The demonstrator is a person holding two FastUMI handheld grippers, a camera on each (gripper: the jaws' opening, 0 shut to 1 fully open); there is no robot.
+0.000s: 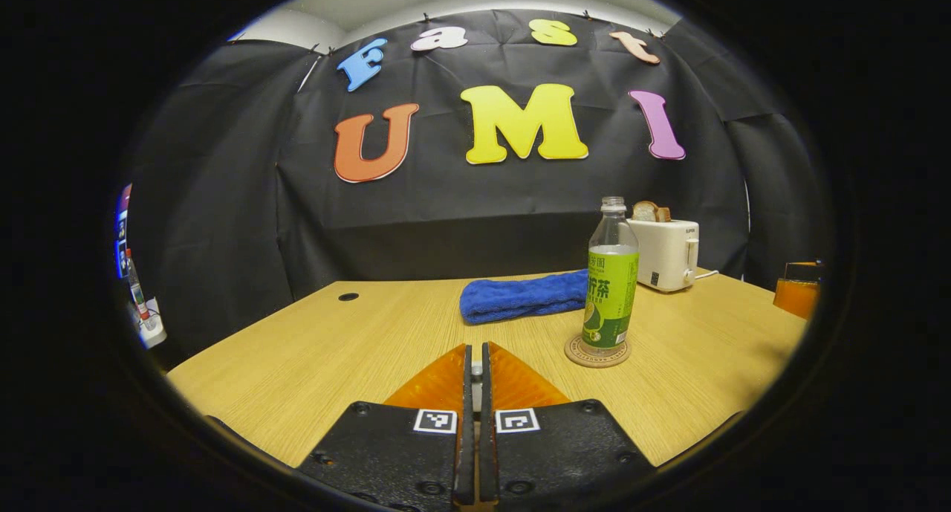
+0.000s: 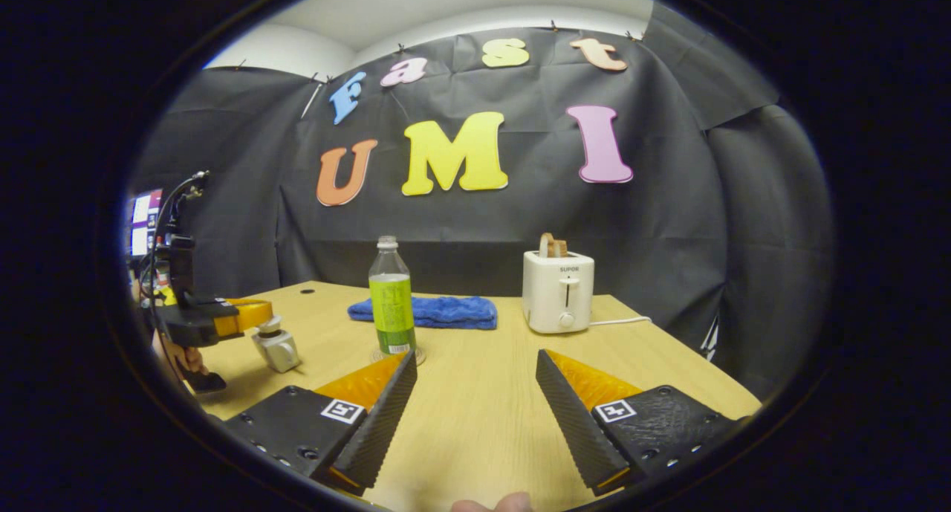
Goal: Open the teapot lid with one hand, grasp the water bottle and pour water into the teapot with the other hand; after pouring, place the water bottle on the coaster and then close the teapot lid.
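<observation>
Water bottle (image 2: 391, 298) upright on coaster (image 1: 596, 351), centre-left of right gripper view, capless, probably light, slick, squeezable, best taken mid-label; right gripper (image 2: 475, 393) wide open, empty; left gripper (image 1: 476, 382) closed, pinching teapot lid's knob (image 2: 269, 325) at far left.

Black cloth (image 2: 669, 222) drapes the booth walls all round, pale ceiling (image 2: 446, 14) up at twelve o'clock. A light wooden counter (image 2: 475, 408) spreads below, lit screens (image 2: 145, 226) glowing at nine o'clock.
</observation>
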